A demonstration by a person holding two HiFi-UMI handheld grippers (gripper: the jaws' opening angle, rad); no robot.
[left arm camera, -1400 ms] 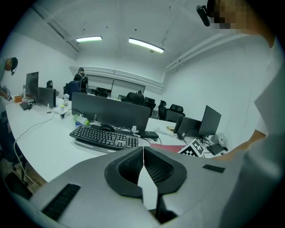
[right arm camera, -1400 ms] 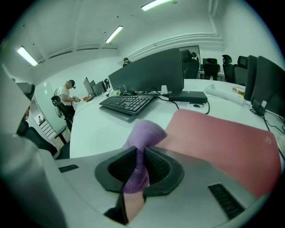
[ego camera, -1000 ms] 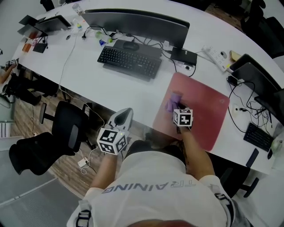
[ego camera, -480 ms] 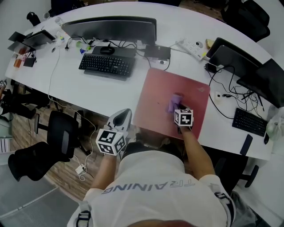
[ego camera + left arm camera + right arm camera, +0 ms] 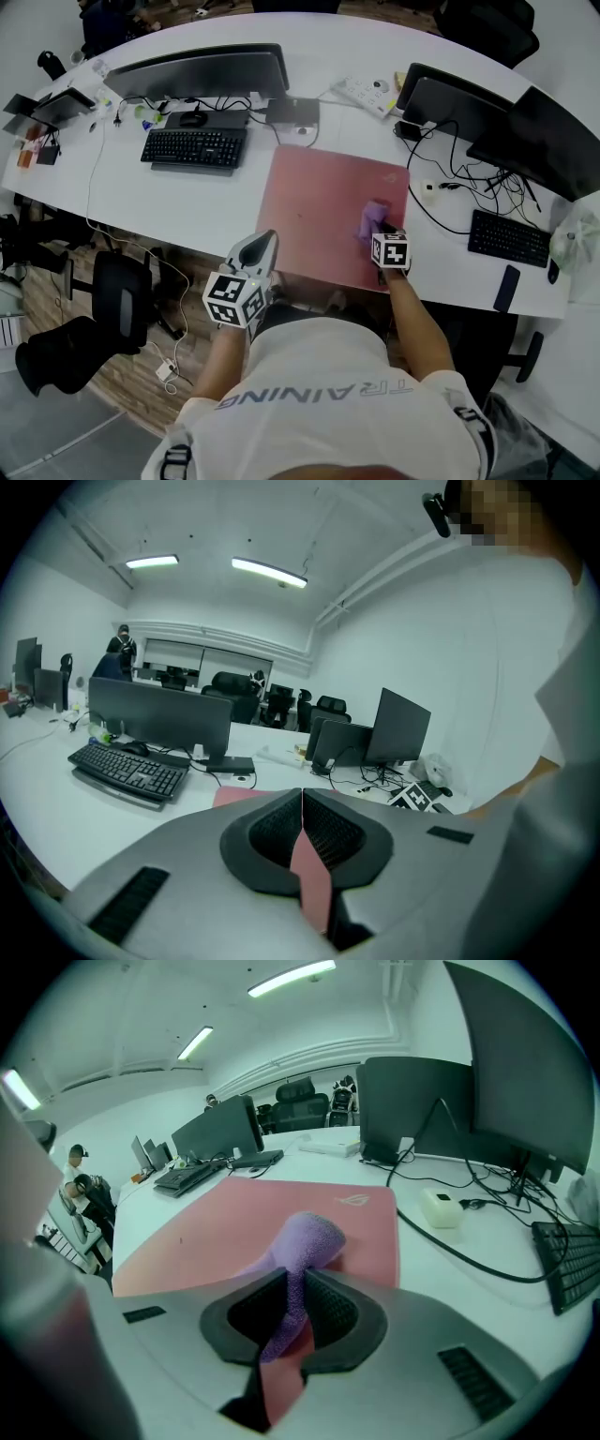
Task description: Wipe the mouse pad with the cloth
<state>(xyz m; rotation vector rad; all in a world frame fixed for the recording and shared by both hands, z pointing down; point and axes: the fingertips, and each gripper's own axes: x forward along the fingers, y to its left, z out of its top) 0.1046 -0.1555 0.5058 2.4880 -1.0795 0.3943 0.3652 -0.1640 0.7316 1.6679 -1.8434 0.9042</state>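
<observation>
Clamping the purple cloth (image 5: 309,1237) in my right tool (image 5: 298,1290), I am pressing it on the right side of the red mouse pad (image 5: 314,202), aiming for even strokes; my left tool (image 5: 301,803) is hanging closed, empty.

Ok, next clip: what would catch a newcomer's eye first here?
The big pinkish-red mouse pad in the middle of the curved white desk stands out most, with a purple cloth on its right part, pinched in the right claw. The left claw is shut on nothing, held near the desk's front edge.
</observation>
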